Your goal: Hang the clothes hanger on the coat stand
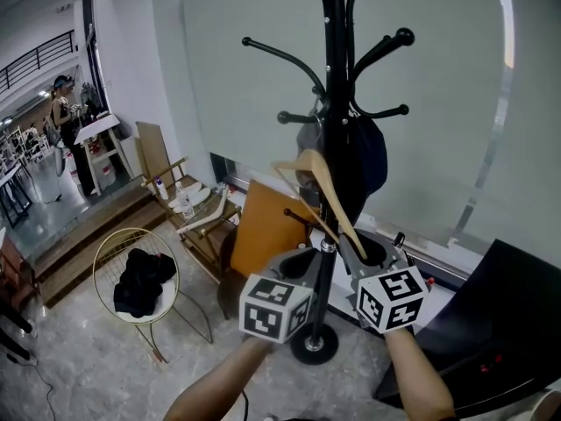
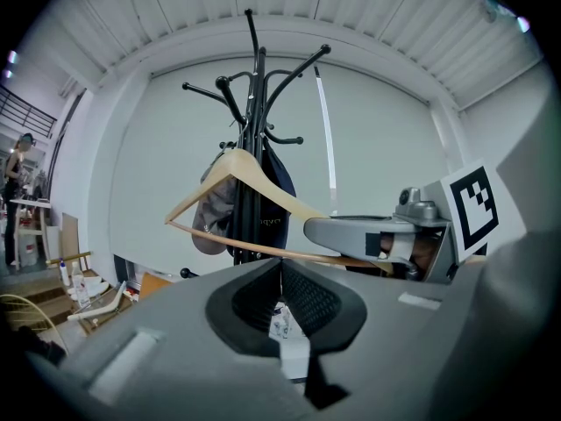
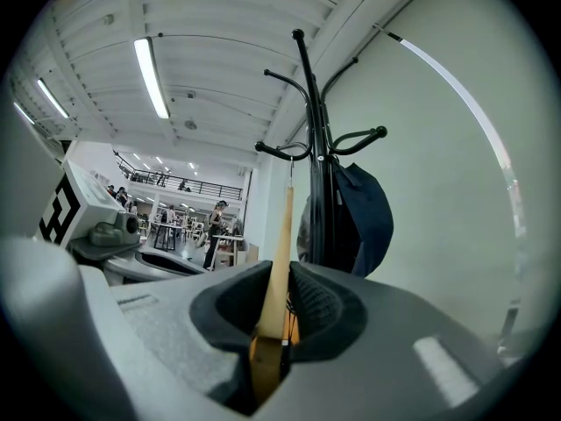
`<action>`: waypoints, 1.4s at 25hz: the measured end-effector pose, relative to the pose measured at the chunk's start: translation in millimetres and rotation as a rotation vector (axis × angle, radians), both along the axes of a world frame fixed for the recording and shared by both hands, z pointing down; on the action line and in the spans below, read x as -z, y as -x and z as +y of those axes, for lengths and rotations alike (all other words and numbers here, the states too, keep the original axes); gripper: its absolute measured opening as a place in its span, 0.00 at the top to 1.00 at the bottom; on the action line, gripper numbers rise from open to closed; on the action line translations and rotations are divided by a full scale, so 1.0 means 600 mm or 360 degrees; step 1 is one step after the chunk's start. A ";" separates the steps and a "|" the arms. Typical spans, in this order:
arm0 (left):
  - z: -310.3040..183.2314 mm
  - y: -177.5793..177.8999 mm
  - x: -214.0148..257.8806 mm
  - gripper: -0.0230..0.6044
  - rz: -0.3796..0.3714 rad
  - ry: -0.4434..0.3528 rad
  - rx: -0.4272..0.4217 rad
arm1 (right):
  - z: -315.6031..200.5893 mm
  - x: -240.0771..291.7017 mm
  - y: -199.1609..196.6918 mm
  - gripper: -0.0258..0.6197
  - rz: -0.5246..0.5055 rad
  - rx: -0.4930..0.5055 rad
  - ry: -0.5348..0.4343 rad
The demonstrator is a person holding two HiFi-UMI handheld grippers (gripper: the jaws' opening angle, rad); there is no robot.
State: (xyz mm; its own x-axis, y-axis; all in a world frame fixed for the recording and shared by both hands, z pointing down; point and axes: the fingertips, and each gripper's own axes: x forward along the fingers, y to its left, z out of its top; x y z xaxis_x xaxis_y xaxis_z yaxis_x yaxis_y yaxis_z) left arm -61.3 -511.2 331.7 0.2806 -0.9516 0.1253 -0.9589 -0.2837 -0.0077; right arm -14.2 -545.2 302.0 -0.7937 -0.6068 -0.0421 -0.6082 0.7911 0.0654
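The black coat stand (image 1: 331, 103) rises straight ahead, with a dark blue garment (image 1: 370, 160) and a grey cap (image 2: 213, 210) hanging on it. A wooden hanger (image 1: 314, 181) is held tilted in front of the pole, below the hooks. My right gripper (image 1: 366, 254) is shut on one end of it. In the right gripper view the hanger (image 3: 285, 235) runs up from the right gripper (image 3: 282, 305) toward the stand (image 3: 314, 191). My left gripper (image 1: 302, 260) sits just left, shut, with nothing seen between its pads (image 2: 302, 292). The hanger's bar (image 2: 254, 248) passes close above it.
The stand's round base (image 1: 314, 345) rests on the floor below my grippers. A wire chair (image 1: 114, 244) holding black cloth, a wooden chair (image 1: 197, 213) and an orange board (image 1: 267, 226) are to the left. A black case (image 1: 491, 323) lies at the right. A person (image 1: 66, 121) stands far left.
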 end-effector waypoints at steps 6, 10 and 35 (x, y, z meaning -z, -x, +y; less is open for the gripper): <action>0.003 -0.004 -0.005 0.95 0.0012 0.0005 -0.0019 | 0.015 0.017 -0.002 0.86 -0.0027 -0.0004 -0.0056; 0.005 -0.015 -0.005 0.95 0.0013 0.0006 -0.0050 | 0.025 0.026 -0.010 0.86 -0.0023 -0.0032 -0.0088; 0.036 -0.069 -0.008 0.95 0.0051 0.0006 -0.0309 | 0.080 0.001 -0.067 0.86 -0.0019 -0.0321 -0.0039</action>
